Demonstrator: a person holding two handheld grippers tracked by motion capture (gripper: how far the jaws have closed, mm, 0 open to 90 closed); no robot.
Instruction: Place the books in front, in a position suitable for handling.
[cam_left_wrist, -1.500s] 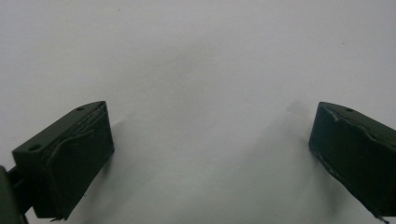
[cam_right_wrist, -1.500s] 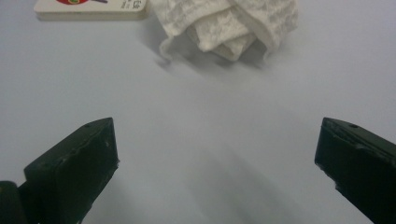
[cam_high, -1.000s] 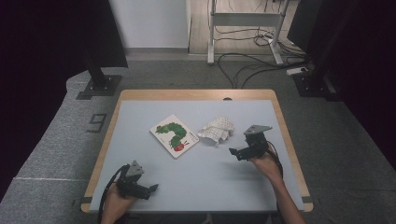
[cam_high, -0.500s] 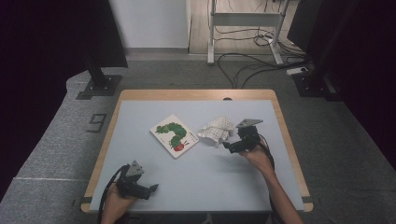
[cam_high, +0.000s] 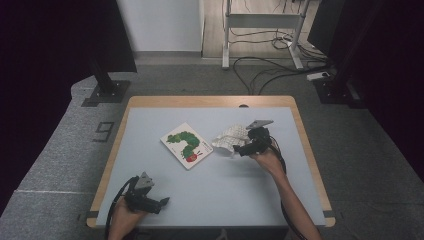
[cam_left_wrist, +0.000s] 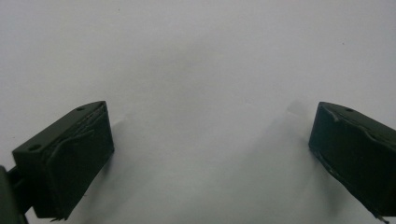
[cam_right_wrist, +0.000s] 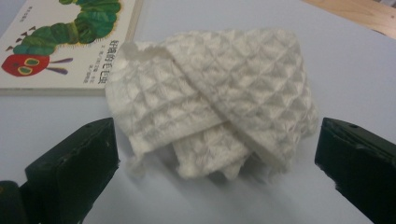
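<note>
A crumpled white waffle-weave cloth lies on the pale table, right of centre. My right gripper stands open just in front of it, its jaws wide apart on either side of the cloth's near edge, not touching it. A picture book with a green caterpillar lies flat to the cloth's left. My left gripper rests low near the table's front left, open, with only bare table between its jaws.
The table has a wooden rim. Cables and a metal stand's legs lie on the floor behind it. A black post base stands at the back left.
My right gripper has moved left and forward from the table's right side up to the cloth. The left gripper has stayed where it was.
</note>
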